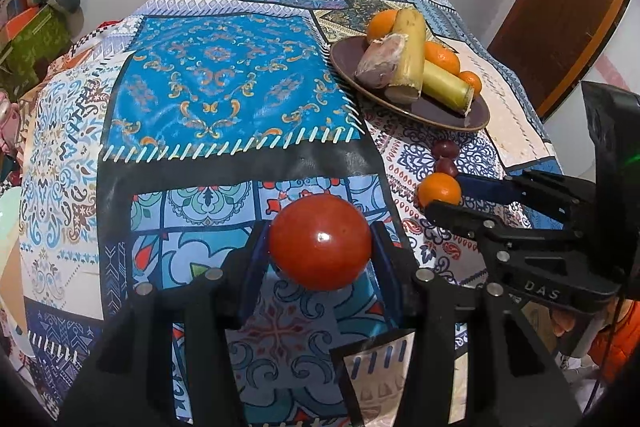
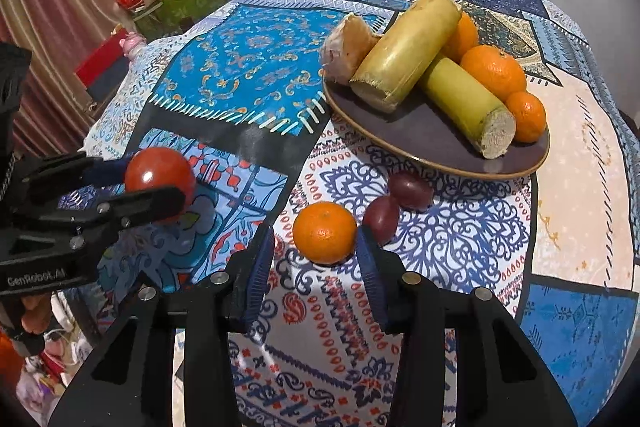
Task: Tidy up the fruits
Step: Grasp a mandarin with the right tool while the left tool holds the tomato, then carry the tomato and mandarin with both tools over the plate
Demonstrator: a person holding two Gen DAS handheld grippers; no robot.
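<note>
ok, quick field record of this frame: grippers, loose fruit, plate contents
left gripper: shut on tomato
right gripper: open, fingers either side of loose tangerine, right one close to it
loose on tablecloth: the tangerine, two dark red grapes
plate: two sugarcane pieces, a brownish root-like piece, three tangerines

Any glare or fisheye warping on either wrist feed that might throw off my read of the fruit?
Left wrist view: a small white highlight on the glossy red tomato between the left gripper fingers; the patchwork tablecloth bulges strongly, and sheen washes its black band. Right wrist view: same barrel bend, the dark brown plate rim glints, and the loose orange mandarin is sharp.
</note>
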